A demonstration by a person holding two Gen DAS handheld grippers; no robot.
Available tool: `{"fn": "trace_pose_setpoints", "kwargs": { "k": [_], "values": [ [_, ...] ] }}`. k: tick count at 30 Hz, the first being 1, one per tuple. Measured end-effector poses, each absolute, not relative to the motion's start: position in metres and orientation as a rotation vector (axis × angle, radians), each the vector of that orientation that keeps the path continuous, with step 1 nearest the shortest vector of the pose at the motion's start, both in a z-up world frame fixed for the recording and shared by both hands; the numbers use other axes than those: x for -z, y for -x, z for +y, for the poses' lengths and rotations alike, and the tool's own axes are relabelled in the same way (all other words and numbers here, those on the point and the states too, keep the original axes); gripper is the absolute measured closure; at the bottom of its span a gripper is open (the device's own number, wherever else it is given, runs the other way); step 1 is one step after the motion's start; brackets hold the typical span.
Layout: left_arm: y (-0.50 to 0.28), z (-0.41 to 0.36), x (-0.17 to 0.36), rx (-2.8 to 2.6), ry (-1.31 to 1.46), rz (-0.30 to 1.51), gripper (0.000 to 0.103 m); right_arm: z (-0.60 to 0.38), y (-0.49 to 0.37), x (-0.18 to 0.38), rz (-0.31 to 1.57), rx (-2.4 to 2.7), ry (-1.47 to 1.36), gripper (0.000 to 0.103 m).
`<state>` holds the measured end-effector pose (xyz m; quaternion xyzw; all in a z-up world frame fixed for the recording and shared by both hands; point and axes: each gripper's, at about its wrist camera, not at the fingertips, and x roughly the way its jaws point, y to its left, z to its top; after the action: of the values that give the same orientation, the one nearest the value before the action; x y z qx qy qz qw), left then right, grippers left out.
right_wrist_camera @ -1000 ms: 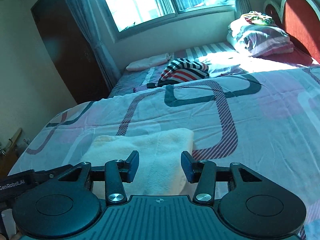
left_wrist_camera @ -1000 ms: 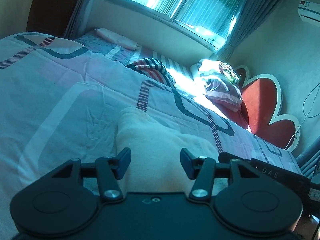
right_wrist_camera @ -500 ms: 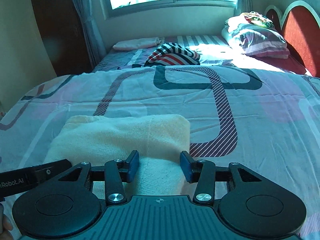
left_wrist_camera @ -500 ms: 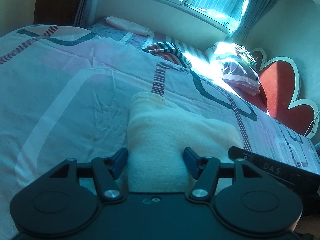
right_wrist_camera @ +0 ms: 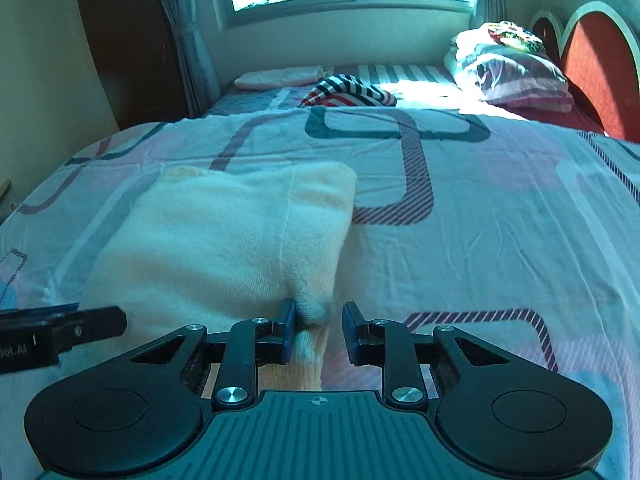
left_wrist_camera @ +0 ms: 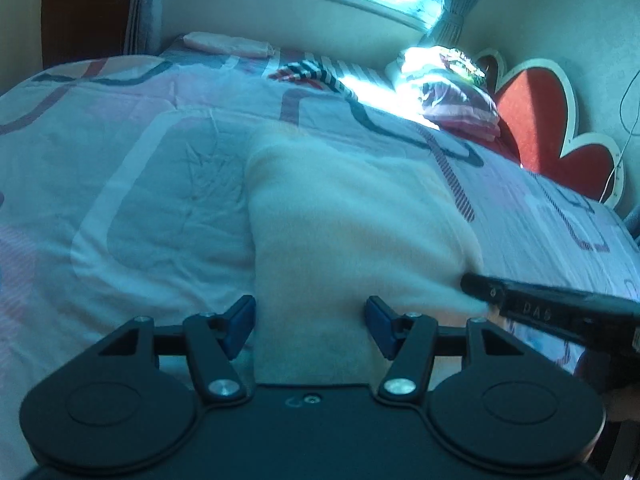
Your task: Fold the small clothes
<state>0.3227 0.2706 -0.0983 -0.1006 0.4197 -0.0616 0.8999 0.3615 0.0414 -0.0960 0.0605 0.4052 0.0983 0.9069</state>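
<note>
One cream garment lies folded on one bed. Two grippers tilt downward: the left gripper is spread over its near edge, and the right gripper at 3 o'clock is closing around its corner.

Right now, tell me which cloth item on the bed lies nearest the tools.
The cream garment, lying flat directly before both tools; the striped garment and the pink folded cloth sit far off near the window.

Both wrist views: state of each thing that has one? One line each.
cream garment: folded, flat on the bedspread
left gripper: open, straddling the garment's near edge
right gripper: closing, garment's near corner between the jaws, not clamped yet
striped garment: crumpled, unfolded, far side of the bed
pillows: stacked by the headboard
curtains: drawn open
</note>
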Motion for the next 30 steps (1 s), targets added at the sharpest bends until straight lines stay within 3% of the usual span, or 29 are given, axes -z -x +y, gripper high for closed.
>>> {"fn": "trace_pose_setpoints", "kwargs": {
  "k": [8,15,16,17,18,30],
  "values": [
    [-0.296,0.269,0.1,0.131,0.204,0.878,0.046,0.034,-0.318,0.076,0.808,-0.239,-0.128,0.078],
    [-0.286,0.264,0.108,0.131,0.183,0.887,0.045,0.027,-0.289,0.105,0.903,-0.225,-0.183,0.079],
    [-0.285,0.265,0.108,0.134,0.185,0.889,0.045,0.026,-0.287,0.104,0.91,-0.233,-0.202,0.079],
    [-0.283,0.266,0.108,0.137,0.186,0.891,0.045,0.024,-0.284,0.103,0.919,-0.254,-0.224,0.091],
    [-0.282,0.266,0.107,0.14,0.183,0.892,0.045,0.025,-0.281,0.103,0.921,-0.254,-0.228,0.093],
    [-0.277,0.261,0.105,0.12,0.15,0.897,0.042,0.031,-0.271,0.099,0.903,-0.212,-0.19,0.094]
  ]
}}
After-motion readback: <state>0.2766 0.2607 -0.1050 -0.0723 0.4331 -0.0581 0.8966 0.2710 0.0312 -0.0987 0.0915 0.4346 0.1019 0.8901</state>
